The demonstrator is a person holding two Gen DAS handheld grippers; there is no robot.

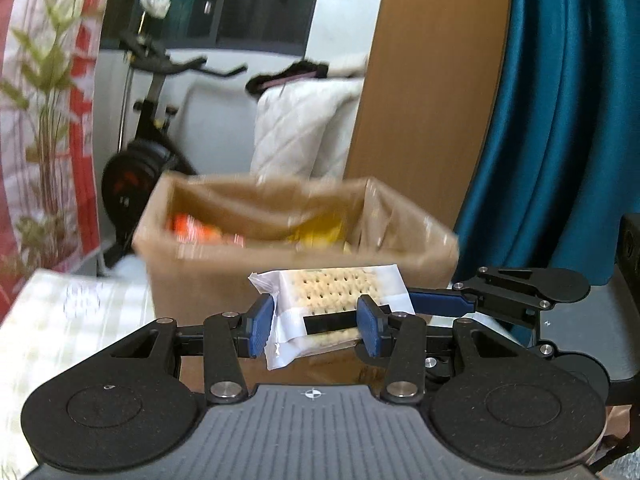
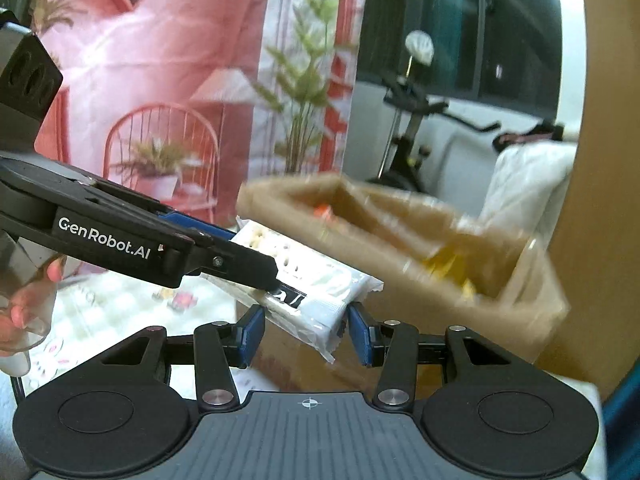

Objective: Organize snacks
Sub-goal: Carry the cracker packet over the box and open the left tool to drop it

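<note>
A white cracker packet (image 1: pixel 332 300) with a black stripe hangs in the air in front of an open cardboard box (image 1: pixel 224 292). My left gripper (image 1: pixel 316 328) is shut on it, with a blue pad pressing each side. A blue finger (image 1: pixel 436 304) of the right gripper reaches the packet's right end. In the right wrist view the same packet (image 2: pixel 316 300) lies tilted between the pads of my right gripper (image 2: pixel 306 334), which is shut on its near end. The left gripper's finger (image 2: pixel 240 260) comes in from the left onto the packet's far part. The box (image 2: pixel 440 312) holds orange and yellow snacks, blurred.
A checked tablecloth (image 1: pixel 72 320) covers the table at the left. Behind the box stand an exercise bike (image 1: pixel 148 132), a white quilted cushion (image 1: pixel 304 128), a wooden panel (image 1: pixel 432 80) and a teal curtain (image 1: pixel 560 120). A hand (image 2: pixel 24 312) holds the left gripper's handle.
</note>
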